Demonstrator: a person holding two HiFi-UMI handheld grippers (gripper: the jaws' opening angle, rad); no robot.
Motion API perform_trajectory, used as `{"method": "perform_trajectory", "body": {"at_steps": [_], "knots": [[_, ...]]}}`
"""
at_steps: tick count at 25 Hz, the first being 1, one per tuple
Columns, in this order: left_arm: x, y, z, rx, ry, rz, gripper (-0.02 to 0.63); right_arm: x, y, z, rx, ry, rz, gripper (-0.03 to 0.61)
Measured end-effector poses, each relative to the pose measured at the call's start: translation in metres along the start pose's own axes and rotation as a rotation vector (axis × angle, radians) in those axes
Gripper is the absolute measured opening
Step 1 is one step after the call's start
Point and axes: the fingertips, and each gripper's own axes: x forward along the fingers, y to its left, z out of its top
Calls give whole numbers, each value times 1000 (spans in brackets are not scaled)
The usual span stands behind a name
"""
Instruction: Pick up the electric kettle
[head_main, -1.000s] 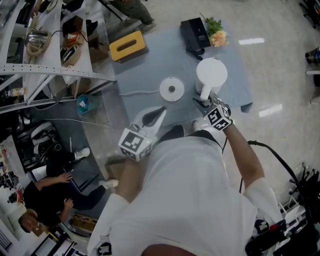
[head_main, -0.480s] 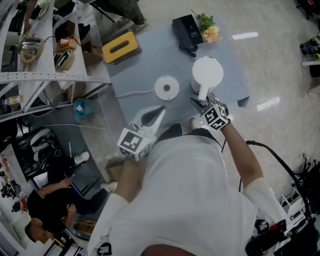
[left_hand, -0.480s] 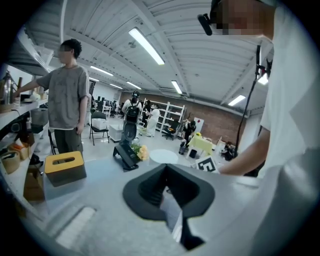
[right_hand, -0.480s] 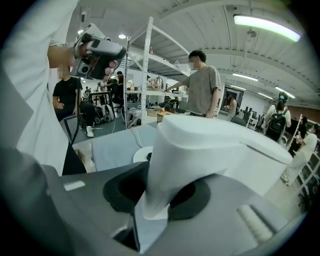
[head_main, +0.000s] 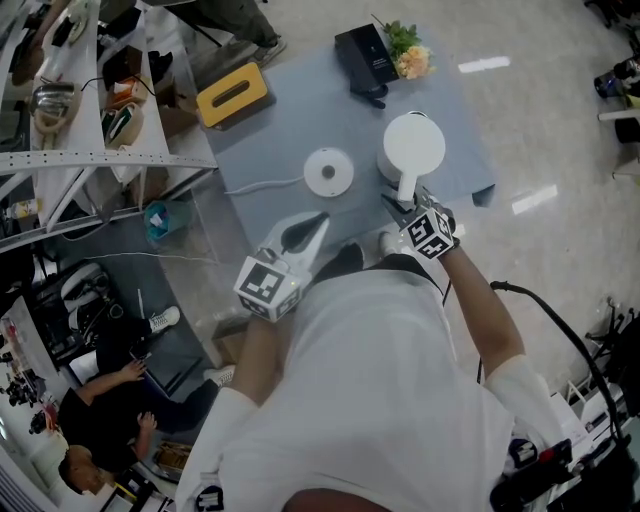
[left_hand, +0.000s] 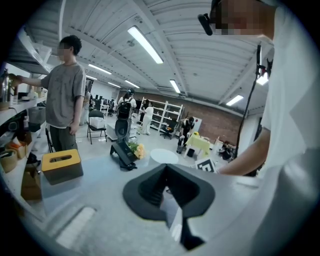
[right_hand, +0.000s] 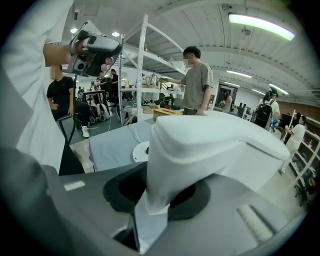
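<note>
Desk (head_main: 290, 130), draped in grey-blue cloth, read left to right. At the far left corner: a yellow rectangular tissue box (head_main: 232, 93) with a slot in its top, untouched. At the near edge, left of centre: your left gripper (head_main: 322, 220), jaws brought together to a thin slit with nothing between them, pointing over the cloth and well apart from everything on it; it plays no part here. Near the middle of the desk: the round white kettle base (head_main: 329, 171), its white cord running off toward the left edge, nothing seated on it. At the far edge: a black slanted telephone-like unit (head_main: 366, 58) with a small bunch of pale flowers (head_main: 410, 55) just beside it on the right. Toward the right edge: the white plastic electric kettle (head_main: 415, 145), upright, just beside the base and not on it. Your right gripper (head_main: 403, 205) comes in from the near edge, and its own view shows the jaws about half closed, clamped on the kettle's white handle (right_hand: 210, 140), which fills the gap between them. Judgement: reach and grasp are done. Whether the kettle has left the cloth cannot be told; it looks to stand there, so the lift remains.
</note>
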Motion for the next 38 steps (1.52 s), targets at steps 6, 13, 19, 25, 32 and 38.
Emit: {"method": "perform_trajectory", "body": {"at_steps": [6,13,19,25,32,38], "knots": [[-2,-3,-4,-1,6,-12,5,1,5,-5,19,2,-16,106],[3,-7,-2,13,5,-48,5,1,5,-12,44,22,-35,109],[7,-9,0,23,10,-79,4,0,3,-13,75,27,-49,112],[9,-5,-3,33,22,-96,3,2,-1,-21,145,37,-45,129],[7,-5,1,47,22,-115,5,-5,-3,-32,182,57,-64,200],[5,-12,2,50,12,-102,4,-16,-1,-27,178,48,-57,236]]}}
